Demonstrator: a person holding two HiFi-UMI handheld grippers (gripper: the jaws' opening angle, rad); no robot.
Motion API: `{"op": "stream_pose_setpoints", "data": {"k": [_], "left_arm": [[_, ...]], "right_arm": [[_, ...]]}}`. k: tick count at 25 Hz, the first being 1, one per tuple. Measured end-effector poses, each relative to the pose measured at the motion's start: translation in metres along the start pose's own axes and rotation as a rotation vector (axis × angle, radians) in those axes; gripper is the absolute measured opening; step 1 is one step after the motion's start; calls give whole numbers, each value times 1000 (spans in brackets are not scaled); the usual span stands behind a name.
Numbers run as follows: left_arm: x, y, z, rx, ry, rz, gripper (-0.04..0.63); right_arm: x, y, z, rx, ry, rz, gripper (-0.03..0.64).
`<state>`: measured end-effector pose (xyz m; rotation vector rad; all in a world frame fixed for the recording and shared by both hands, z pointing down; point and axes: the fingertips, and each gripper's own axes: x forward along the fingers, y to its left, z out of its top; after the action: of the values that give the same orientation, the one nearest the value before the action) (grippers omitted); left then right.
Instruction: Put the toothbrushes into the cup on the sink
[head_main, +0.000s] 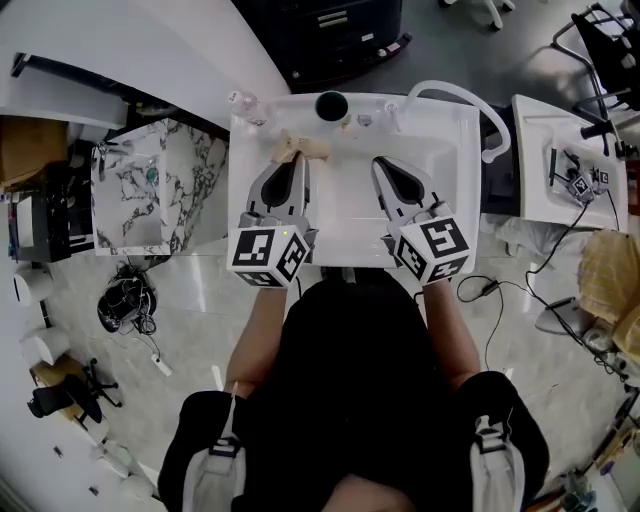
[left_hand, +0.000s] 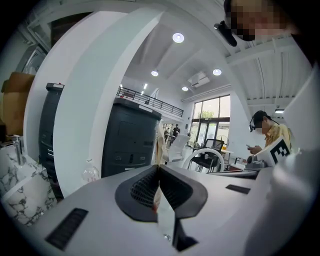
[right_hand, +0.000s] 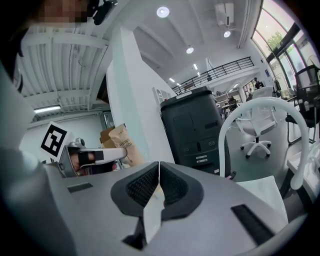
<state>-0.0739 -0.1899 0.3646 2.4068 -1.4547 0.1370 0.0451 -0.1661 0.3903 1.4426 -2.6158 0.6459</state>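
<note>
The white sink (head_main: 452, 172) bears a black cup (head_main: 331, 105) on its back rim and a curved white spout (head_main: 478, 100).

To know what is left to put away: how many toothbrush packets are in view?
1. A tan paper toothbrush packet is at the back left of the sink, between the fingers of the left gripper. More may be hidden.

A pale, glossy floor (head_main: 200, 290) is seen from above, with a marble-patterned cabinet (head_main: 160, 190) set on it and dark cables (head_main: 125, 302) coiled nearby. A white curved wall (left_hand: 85, 100) is flanked by a dark cabinet (left_hand: 130, 145). The ceiling is lit by round recessed lamps (left_hand: 178, 37), a railed gallery (left_hand: 150, 101) is carried below it, and daylight is admitted through tall windows (left_hand: 212, 117). A white swivel chair (right_hand: 257, 131) is placed beyond.
</note>
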Motion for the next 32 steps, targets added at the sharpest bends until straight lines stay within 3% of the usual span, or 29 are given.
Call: {"op": "stream_pose_setpoints", "data": {"k": [10,19,32], "left_arm": [[30,14,-3,-30,-10,69,17],[50,26,-8,-66,-21,62,17],[94,51,-11,-101,-19,45,17]], "right_arm": [[26,-15,-11,0,53,73,32],[42,-23,-31,-13,121,58,32],[57,-34,-28,7,120,9,32]]}}
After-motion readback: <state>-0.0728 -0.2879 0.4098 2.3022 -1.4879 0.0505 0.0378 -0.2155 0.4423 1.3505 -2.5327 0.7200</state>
